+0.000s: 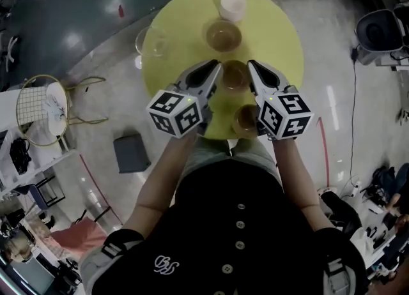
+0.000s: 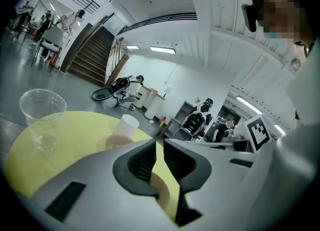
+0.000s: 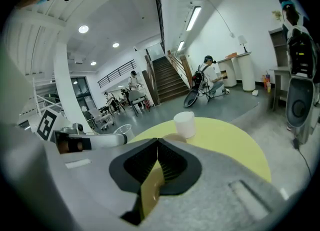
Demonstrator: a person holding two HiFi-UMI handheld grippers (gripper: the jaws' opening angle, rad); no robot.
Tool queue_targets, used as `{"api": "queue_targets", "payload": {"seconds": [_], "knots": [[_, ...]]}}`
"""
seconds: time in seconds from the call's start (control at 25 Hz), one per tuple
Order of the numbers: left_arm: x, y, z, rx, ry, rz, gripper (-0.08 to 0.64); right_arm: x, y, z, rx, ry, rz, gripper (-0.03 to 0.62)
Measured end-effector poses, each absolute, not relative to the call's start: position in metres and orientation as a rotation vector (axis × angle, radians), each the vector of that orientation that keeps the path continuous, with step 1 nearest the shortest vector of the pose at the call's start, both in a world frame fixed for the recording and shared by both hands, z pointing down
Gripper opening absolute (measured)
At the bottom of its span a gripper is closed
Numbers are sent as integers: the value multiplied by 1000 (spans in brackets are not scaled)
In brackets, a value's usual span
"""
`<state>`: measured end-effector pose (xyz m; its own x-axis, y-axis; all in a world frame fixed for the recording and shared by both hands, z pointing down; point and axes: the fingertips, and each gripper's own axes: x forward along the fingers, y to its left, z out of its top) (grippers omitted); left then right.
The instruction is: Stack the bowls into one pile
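Note:
Three brown bowls stand in a row on the round yellow table (image 1: 281, 38): a far bowl (image 1: 223, 35), a middle bowl (image 1: 234, 75) and a near bowl (image 1: 246, 120). My left gripper (image 1: 216, 65) hangs just left of the middle bowl and my right gripper (image 1: 251, 65) just right of it. In the left gripper view its jaws (image 2: 159, 140) stand drawn together to a thin slit with nothing in it. The right gripper's pads (image 3: 157, 139) meet and hold nothing. The far bowl (image 2: 116, 141) peeks over the left jaw.
A white cup (image 1: 232, 5) stands at the table's far edge, beyond the bowls. A clear plastic cup (image 1: 152, 41) sits at the table's left rim. A gold wire chair (image 1: 45, 108) and a grey box (image 1: 131, 152) are on the floor to the left.

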<state>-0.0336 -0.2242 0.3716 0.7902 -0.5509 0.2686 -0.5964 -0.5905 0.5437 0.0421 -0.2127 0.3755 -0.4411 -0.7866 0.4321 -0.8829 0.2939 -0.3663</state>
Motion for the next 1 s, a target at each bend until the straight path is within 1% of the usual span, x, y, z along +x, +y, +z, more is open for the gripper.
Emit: {"api": "queue_targets", "payload": {"seconds": [0.76,0.88,1.0], "knots": [[-53,-294,438,2170,-931,138,45,38,-280,433,1543,-2261,956,14],[-52,-298,448,2146,-929,152,89,42,-285,440,1547,-2237,967,41],[-54,-305,459,2124,-932,166,104,43,-292,451,1536,-2210,978,58]]}}
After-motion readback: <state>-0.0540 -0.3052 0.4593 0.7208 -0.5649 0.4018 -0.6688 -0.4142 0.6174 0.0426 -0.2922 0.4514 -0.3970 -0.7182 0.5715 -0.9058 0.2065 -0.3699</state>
